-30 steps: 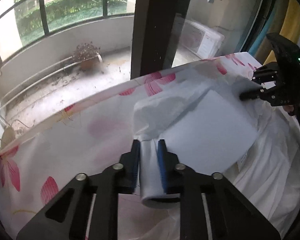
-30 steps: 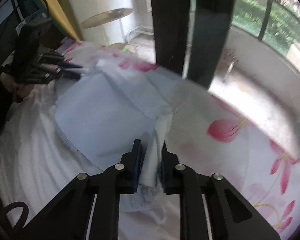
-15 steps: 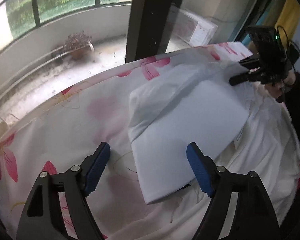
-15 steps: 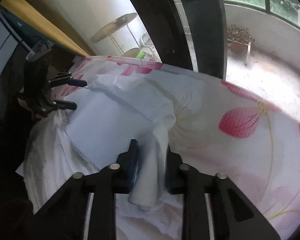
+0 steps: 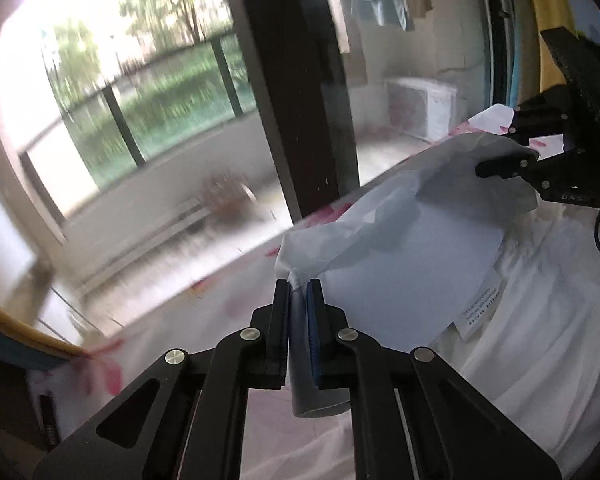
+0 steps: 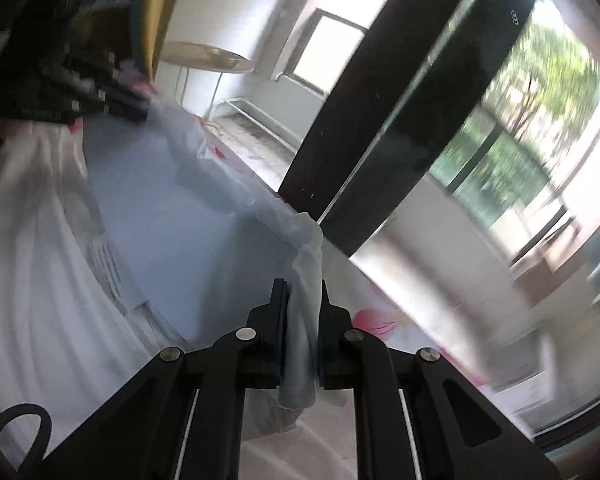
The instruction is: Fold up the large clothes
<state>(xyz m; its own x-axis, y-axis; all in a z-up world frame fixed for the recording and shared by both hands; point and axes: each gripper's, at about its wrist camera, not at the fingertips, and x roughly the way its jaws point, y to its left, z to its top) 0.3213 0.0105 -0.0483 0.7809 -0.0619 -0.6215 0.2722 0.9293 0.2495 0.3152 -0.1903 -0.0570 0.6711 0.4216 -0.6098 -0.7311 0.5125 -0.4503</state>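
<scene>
A large pale blue-white garment [image 5: 412,256] is stretched between my two grippers, lifted above the bed. My left gripper [image 5: 299,284] is shut on one bunched corner of it. My right gripper [image 6: 302,288] is shut on the opposite corner, and it also shows in the left wrist view [image 5: 540,160] at the far right. The left gripper shows in the right wrist view [image 6: 100,96] at the upper left. A white care label [image 5: 480,308] hangs from the garment's lower edge.
A white sheet with pink flowers [image 5: 100,364] covers the bed below. White crumpled bedding [image 5: 540,352] lies under the garment. A dark window post [image 5: 296,80] and glass stand just behind the bed. A yellow curtain [image 6: 156,20] hangs at one side.
The left gripper was open half a second ago and is now shut on the garment's corner. Both grippers have lifted the garment up off the bed; the views are blurred by motion.
</scene>
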